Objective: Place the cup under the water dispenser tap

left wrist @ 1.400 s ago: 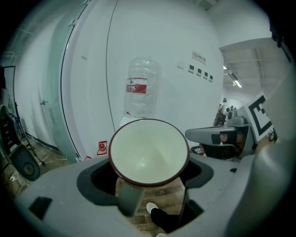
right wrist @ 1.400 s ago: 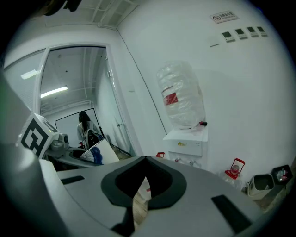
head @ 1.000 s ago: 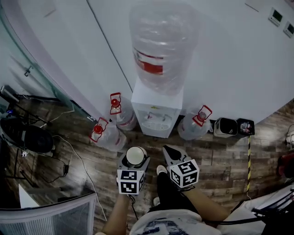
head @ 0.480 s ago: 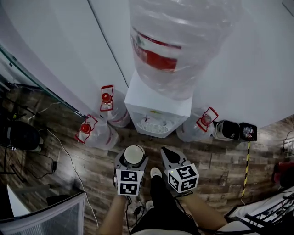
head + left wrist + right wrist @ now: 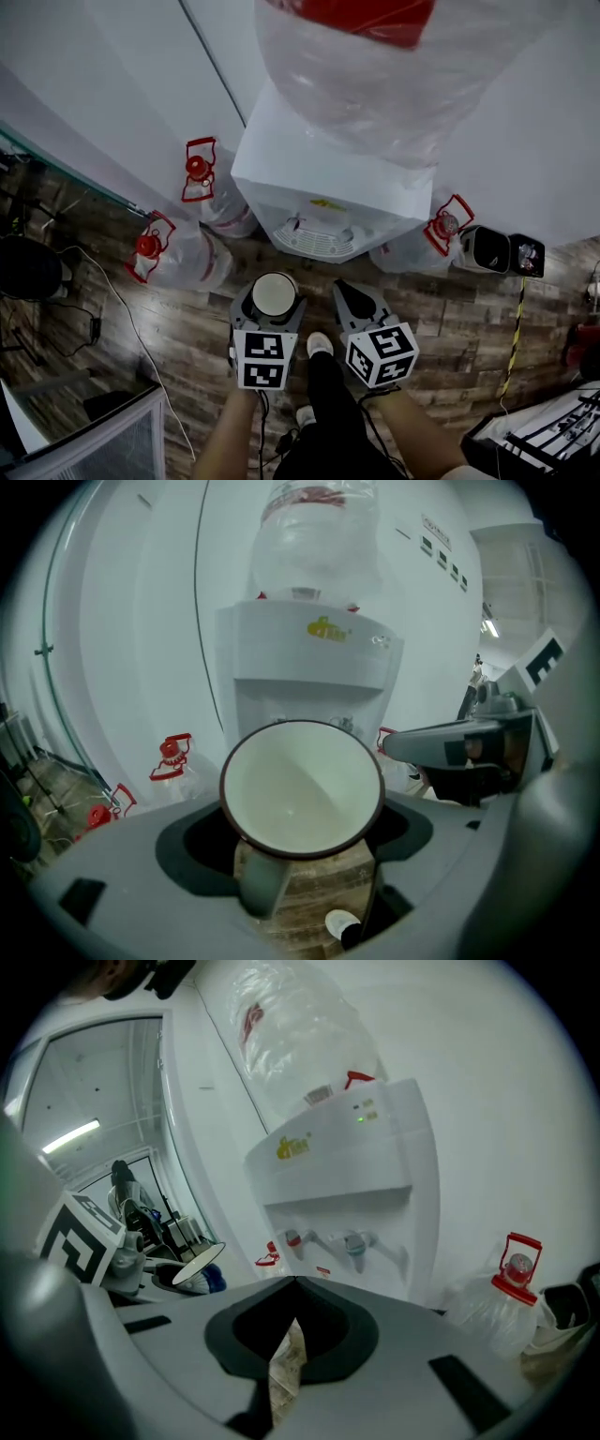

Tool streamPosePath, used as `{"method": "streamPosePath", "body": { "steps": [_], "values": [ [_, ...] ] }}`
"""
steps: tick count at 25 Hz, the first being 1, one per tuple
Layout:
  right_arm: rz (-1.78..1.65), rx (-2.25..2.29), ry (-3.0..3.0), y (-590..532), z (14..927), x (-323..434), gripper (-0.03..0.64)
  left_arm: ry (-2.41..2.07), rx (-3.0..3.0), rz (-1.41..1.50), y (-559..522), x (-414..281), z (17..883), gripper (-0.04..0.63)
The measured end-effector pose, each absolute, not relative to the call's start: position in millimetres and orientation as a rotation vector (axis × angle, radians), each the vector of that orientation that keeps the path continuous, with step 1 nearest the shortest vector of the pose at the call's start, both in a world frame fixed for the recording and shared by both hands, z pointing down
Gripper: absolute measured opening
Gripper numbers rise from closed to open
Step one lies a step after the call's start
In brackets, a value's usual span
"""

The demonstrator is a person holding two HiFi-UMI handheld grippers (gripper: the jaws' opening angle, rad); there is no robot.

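The dispenser stands against the wall with a big bottle upturned on top and spare bottles on the floor on either side. In front of it, the left gripper pinches the cup upright, short of the taps. Just beside it, the right gripper is pressed together on nothing.

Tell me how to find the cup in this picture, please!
Find the white water dispenser with the big bottle on top. In front of it, two grey tongs point at it side by side. The cup is white inside with a dark rim, held in the left tongs; the right tongs are shut and empty.
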State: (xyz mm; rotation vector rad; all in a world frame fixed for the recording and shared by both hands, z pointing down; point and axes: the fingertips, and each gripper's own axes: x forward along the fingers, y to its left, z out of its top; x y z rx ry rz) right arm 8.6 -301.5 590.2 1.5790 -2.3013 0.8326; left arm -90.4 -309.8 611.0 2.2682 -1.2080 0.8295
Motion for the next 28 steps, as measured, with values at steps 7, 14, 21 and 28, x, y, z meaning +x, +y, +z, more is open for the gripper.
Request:
{"method": "streamPosePath", "body": {
  "steps": [7, 14, 21, 28],
  "values": [
    [0.845, 1.629, -2.290, -325.9, 652.4, 22.6, 0.020, -1.210, 2.294, 0.843, -338.3, -78.7, 664.0, 0.430],
    [0.815, 1.631, -2.316, -342.3, 690.1, 19.8, 0.020, -1.221, 2.304, 0.848, -353.1, -74.7, 701.6, 0.430],
    [0.796, 1.633, -2.308, -354.8, 716.6, 21.0, 0.020, -1.214, 2.304, 0.865, -365.7, -74.0, 729.8, 0.430],
    [0.778, 1.635, -2.304, -366.1, 734.0, 24.9, 0.020, -1.208, 2.307, 0.874, -384.4, -71.8, 751.5, 0.430]
  ]
}}
